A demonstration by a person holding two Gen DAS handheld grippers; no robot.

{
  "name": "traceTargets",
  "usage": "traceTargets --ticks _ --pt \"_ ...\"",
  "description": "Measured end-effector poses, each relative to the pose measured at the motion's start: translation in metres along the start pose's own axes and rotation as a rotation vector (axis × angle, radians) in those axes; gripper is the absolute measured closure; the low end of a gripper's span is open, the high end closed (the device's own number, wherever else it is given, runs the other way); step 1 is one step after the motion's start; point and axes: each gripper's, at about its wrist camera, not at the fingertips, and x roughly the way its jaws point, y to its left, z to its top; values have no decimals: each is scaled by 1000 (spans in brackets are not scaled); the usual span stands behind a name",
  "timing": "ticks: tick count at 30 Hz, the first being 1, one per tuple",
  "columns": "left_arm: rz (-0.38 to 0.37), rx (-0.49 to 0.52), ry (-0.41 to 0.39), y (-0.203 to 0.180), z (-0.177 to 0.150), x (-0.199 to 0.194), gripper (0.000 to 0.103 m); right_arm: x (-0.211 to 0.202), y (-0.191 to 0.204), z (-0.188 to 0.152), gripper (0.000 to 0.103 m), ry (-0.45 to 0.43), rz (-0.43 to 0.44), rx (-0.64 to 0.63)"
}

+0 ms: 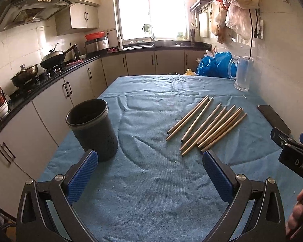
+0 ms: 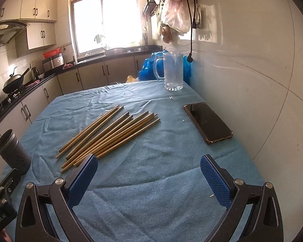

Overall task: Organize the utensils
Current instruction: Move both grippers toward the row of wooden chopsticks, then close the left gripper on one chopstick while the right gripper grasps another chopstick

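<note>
The phone [image 2: 208,123] is seen whole only in the right wrist view; the holder [image 1: 93,129] is shown close and upright in the left wrist view. The chopsticks [image 1: 207,126] lie loose on the bench [image 1: 151,181], right of the holder, their long axes slanting from near-left to far-right. The left hand-held gripper [image 1: 150,161] and right hand-held gripper [image 2: 148,166] are spread wide, empty.

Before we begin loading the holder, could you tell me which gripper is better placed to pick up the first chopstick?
Probably the right gripper: it is open, and the chopsticks' near ends lie just past its left finger. The left gripper faces the dark holder.
</note>
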Motion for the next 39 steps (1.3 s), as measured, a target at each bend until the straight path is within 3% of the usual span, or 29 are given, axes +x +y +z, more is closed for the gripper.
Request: traceTargets --ticks 22,31,33,38,39 --pt "4 20 97 7 4 42 0 33 0 -11 0 72 18 15" --pt "-97 -10 159 1 49 79 0 56 -6 -5 0 116 24 14" --pt "-106 -24 176 -5 65 95 4 60 -9 -5 1 124 36 24" --pt "-168 13 272 -31 90 143 52 67 -8 -5 1 133 57 24" --pt "-182 12 289 -35 92 152 54 68 -8 -4 1 134 62 22"
